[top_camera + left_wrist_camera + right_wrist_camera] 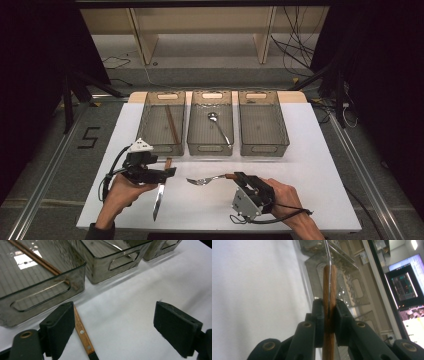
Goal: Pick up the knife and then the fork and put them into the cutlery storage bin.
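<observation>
A knife (158, 199) with a wooden handle (83, 336) lies on the white table, blade toward the person. My left gripper (167, 170) hovers over its handle end with the jaws wide open (113, 315); the handle lies beside the left jaw and nothing is gripped. My right gripper (239, 176) is shut on the wooden handle (329, 282) of a fork (202, 180), held just above the table with its tines pointing left. In the right gripper view the gripper's own fingertips (329, 305) press on both sides of that handle.
Three grey see-through bins stand in a row at the back. The left bin (161, 148) holds brown chopsticks (172, 125), the middle bin (210, 149) a spoon (218, 125), and nothing shows in the right bin (264, 149). White table (310, 190) extends to the right.
</observation>
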{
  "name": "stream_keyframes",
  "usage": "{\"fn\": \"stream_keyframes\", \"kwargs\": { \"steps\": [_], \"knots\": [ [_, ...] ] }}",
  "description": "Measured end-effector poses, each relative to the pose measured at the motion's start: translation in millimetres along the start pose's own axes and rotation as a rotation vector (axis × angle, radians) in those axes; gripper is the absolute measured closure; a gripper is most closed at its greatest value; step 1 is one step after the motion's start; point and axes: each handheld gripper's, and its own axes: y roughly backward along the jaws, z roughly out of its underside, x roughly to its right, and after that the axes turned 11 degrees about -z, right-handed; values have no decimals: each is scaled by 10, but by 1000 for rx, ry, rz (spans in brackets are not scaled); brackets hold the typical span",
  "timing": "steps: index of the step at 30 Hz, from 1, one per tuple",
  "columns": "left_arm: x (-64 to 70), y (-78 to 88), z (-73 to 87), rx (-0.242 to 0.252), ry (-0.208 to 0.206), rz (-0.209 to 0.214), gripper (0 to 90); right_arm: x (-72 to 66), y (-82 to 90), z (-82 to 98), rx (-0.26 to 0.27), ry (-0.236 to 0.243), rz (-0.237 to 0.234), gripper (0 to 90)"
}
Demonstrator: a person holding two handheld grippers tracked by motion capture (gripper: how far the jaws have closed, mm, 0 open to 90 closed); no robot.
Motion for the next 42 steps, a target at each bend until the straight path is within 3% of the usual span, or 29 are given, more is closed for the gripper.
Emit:
{"fn": "stream_keyframes", "kwargs": {
  "steps": [9, 15, 20, 24, 29, 37, 42],
  "knots": [
    [-76, -66, 174, 37, 56, -38, 164, 255, 4, 207, -17, -155, -27, 810],
    [16, -118, 284, 63, 39, -31, 162, 579, -25, 324, 17, -372, -91, 809],
    [90, -153, 356, 82, 28, 1, 159, 861, -75, 417, 60, -579, -154, 809],
    [118, -174, 426, 107, 43, 33, 159, 1048, -111, 495, 82, -720, -199, 809],
    [147, -164, 490, 134, 53, 36, 160, 1275, -198, 633, 100, -900, -229, 808],
    [166, -164, 551, 134, 50, 29, 159, 1509, -333, 775, 92, -1039, -251, 808],
    [152, -157, 553, 138, 57, 20, 159, 1627, -405, 812, 91, -1087, -255, 808]
  ]
}}
